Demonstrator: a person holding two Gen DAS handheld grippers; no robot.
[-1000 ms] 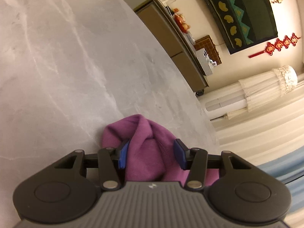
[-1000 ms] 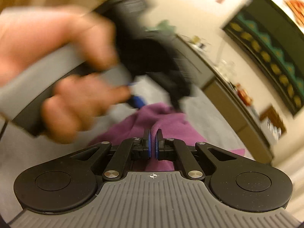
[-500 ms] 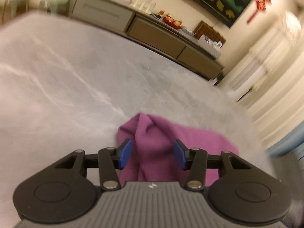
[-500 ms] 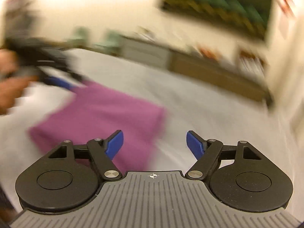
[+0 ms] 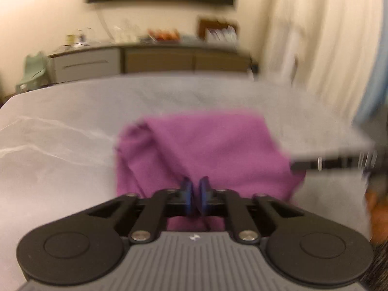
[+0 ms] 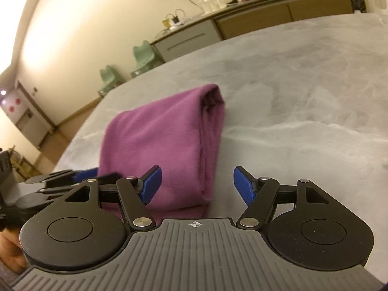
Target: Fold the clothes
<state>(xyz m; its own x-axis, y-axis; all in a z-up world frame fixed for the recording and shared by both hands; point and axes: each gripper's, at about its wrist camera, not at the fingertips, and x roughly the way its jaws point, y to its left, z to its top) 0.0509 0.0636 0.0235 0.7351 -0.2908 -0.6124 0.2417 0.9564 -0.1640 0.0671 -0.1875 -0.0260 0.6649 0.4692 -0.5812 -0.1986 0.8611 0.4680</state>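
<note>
A purple garment (image 6: pixel 165 140) lies folded into a thick rectangle on the grey marble table (image 6: pixel 303 97); it also shows in the left wrist view (image 5: pixel 213 150). My left gripper (image 5: pixel 195 195) has its blue pads nearly together at the garment's near edge; the blur hides whether cloth is pinched between them. It also shows in the right wrist view (image 6: pixel 80 177), at the garment's left edge. My right gripper (image 6: pixel 197 186) is open and empty, its pads astride the garment's near right corner, just above the table.
A long sideboard (image 6: pixel 254 19) with glasses and fruit stands behind the table. Two green chairs (image 6: pixel 143 55) stand at the far side. Pale curtains (image 5: pixel 303 36) hang to the right in the left wrist view. The table's edge (image 5: pixel 327 150) runs close on the right.
My right gripper let go of the garment, opened and drew back. My left gripper closed its pads at the garment's near edge and swung round. The garment now lies flat and folded.
</note>
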